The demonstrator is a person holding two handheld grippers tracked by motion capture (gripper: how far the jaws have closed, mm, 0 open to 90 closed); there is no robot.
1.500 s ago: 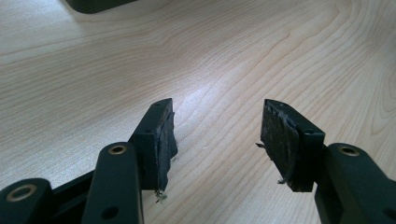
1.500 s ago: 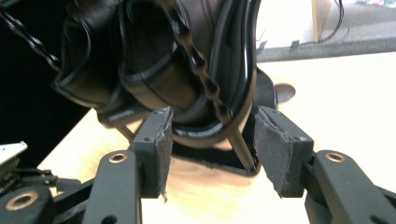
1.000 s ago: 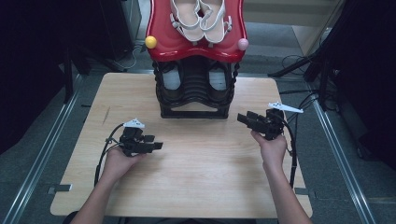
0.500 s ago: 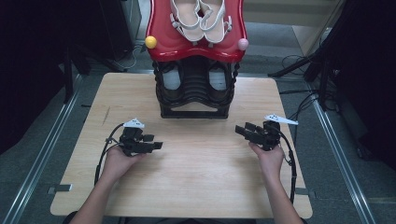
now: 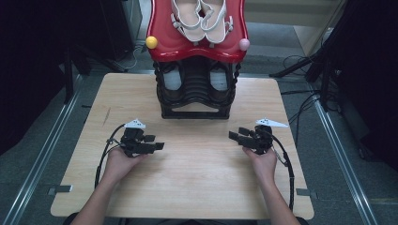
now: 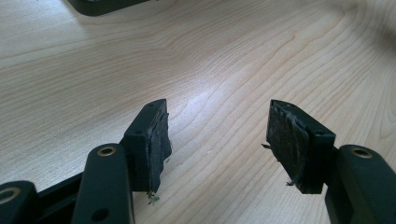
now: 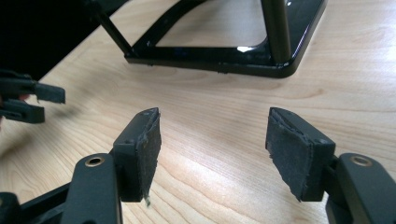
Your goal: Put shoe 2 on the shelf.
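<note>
A black shoe rack (image 5: 196, 96) stands at the back middle of the wooden table (image 5: 187, 183). Its red top shelf (image 5: 197, 44) carries a pair of pale sandals (image 5: 202, 16), and two dark shoes (image 5: 172, 79) sit on a lower shelf. My left gripper (image 5: 158, 146) rests low over the table at front left, open, with bare wood between its pads (image 6: 156, 140). My right gripper (image 5: 233, 136) is at front right, open and empty, pointing left toward the rack's base (image 7: 219, 58).
A yellow ball (image 5: 151, 42) and a pink ball (image 5: 244, 44) cap the red shelf's corners. Cables trail from both grippers along the table. Metal rails (image 5: 56, 122) run beside the table. The other gripper (image 7: 28, 100) shows at the far left of the right gripper view.
My right gripper has come down and toward the front of the table. The left gripper has stayed put.
</note>
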